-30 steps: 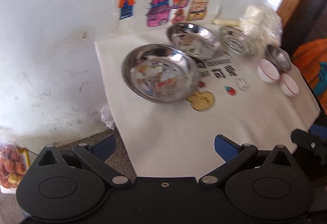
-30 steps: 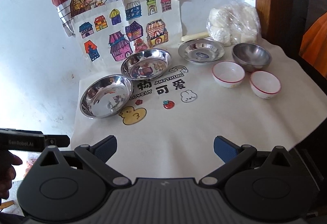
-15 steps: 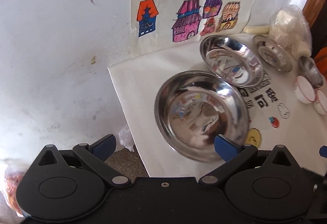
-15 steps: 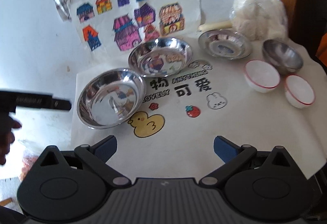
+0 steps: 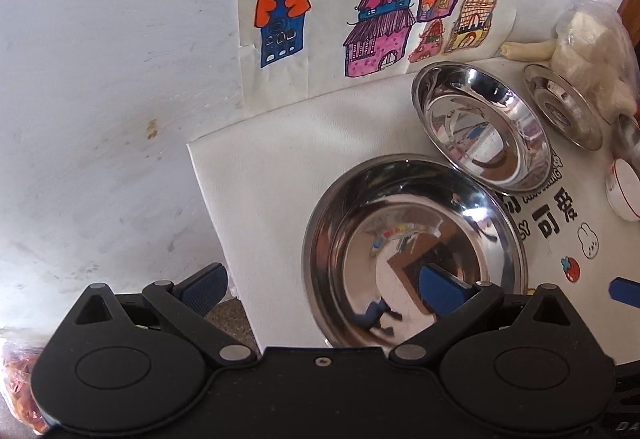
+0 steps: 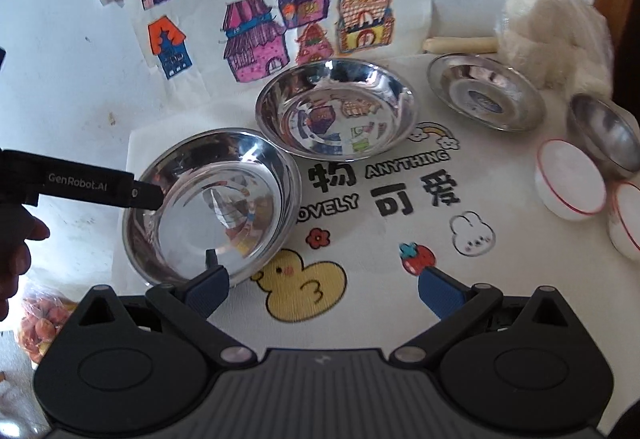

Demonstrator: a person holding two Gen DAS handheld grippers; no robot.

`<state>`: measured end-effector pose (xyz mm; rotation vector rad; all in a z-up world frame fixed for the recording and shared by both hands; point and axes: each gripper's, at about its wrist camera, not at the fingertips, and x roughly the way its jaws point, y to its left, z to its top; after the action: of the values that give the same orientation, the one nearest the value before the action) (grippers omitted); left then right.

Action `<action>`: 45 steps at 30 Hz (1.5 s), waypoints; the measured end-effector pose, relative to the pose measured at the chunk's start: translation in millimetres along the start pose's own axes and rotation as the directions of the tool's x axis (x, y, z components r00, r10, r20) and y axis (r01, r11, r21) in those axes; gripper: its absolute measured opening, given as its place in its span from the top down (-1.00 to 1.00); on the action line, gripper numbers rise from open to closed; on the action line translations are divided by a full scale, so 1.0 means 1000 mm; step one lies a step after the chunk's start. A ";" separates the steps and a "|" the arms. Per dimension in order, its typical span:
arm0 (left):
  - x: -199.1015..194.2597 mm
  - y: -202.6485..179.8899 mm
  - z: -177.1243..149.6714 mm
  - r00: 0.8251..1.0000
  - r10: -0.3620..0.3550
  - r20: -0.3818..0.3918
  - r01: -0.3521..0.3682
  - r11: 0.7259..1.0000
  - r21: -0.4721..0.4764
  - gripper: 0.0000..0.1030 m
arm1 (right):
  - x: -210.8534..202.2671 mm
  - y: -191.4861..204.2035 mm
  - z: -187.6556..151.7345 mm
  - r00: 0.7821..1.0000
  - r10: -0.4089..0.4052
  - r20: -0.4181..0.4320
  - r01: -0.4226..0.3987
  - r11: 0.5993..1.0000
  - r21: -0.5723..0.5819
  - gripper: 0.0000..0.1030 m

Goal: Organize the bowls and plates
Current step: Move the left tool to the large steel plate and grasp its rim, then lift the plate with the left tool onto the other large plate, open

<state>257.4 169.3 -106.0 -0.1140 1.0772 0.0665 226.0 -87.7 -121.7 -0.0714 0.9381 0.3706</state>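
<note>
**Asker:** What is lying on the table, and where are the dishes sitting?

**Describer:** A white printed cloth (image 6: 400, 279) is covering the table. The nearest steel plate (image 6: 216, 207) is resting at the cloth's left edge. A second steel plate (image 6: 336, 107) is sitting just behind it, their rims touching or nearly so. A smaller steel dish (image 6: 486, 97) is lying further right. A steel bowl (image 6: 604, 135) and two white bowls (image 6: 570, 187) are grouped at the far right.

**Asker:** What are the two grippers doing?

**Describer:** The left gripper (image 5: 322, 289) is spread wide. Its right finger is hanging over the inside of the nearest steel plate, its left finger beyond the cloth's edge, so the near-left rim is lying between them. The right gripper (image 6: 322, 289) is also spread wide, hovering over the duck print, gripping nothing. Its left fingertip (image 6: 208, 289) is appearing right at the plate's near rim; I cannot tell whether it is touching.

**Asker:** What could be going wrong from here?

**Describer:** I am judging that the left gripper is lining up to pinch the rim. The steel is smooth and sloping, so a shallow pinch could be slipping off. The plate is sitting at the table's edge, so a nudge could be pushing it over. A tilted lift could be knocking the plate behind
</note>
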 end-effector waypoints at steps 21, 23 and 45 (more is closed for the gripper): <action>0.017 0.002 0.010 0.998 -0.039 -0.056 0.033 0.994 -0.109 0.07 | 0.047 0.002 0.026 0.989 0.122 -0.083 -0.125 0.992 -0.033 -0.26; 0.017 0.001 0.010 0.998 -0.034 -0.055 0.028 0.993 -0.119 0.15 | 0.049 0.003 0.026 0.987 0.132 -0.090 -0.136 0.990 -0.039 -0.11; -0.001 0.007 -0.027 0.994 -0.056 -0.097 0.031 0.971 -0.239 0.74 | 0.046 -0.006 0.021 0.955 0.234 -0.185 -0.247 0.967 -0.055 0.60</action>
<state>232.9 172.8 -118.5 -0.3598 1.1664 0.1516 268.9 -76.1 -146.3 -0.0617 1.1127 0.6351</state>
